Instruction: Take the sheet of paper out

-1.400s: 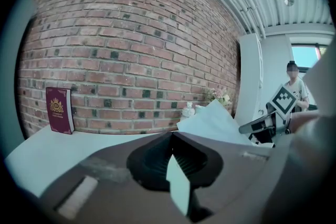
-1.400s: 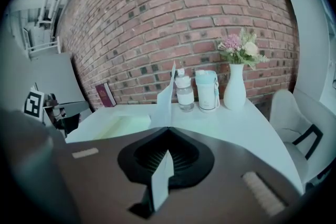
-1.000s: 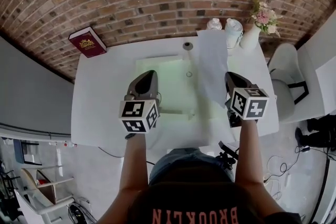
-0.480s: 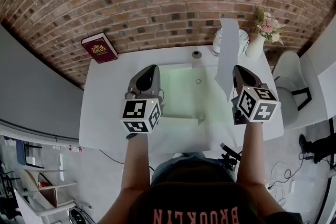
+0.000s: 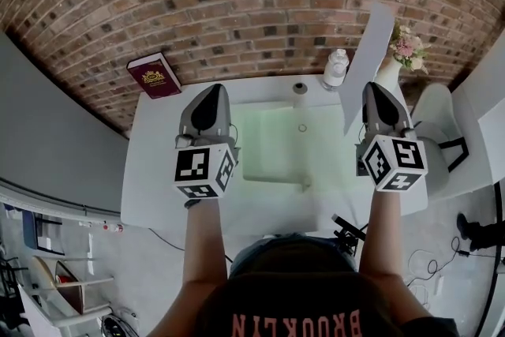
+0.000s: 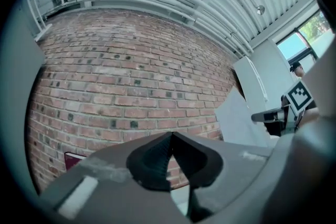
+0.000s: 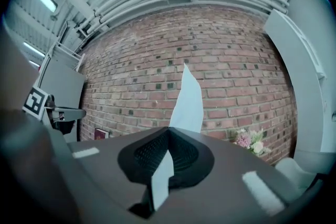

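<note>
A white sheet of paper (image 5: 364,63) stands up in the air in front of the brick wall, pinched at its lower edge by my right gripper (image 5: 377,87). In the right gripper view the sheet (image 7: 188,102) runs up from between the shut jaws of that gripper (image 7: 169,131). My left gripper (image 5: 213,88) hangs level over the table's left half; in the left gripper view its jaws (image 6: 170,136) meet with nothing between them. A pale green sleeve (image 5: 272,146) lies flat on the white table (image 5: 158,162) between the two grippers.
A dark red book (image 5: 154,75) lies at the table's back left corner. At the back right stand a bottle (image 5: 335,69) and a vase of flowers (image 5: 404,50). A white chair (image 5: 435,118) is right of the table. The brick wall is close behind.
Both grippers have risen. The sheet, which hung low over the table's right half, is now lifted clear and stands against the wall.
</note>
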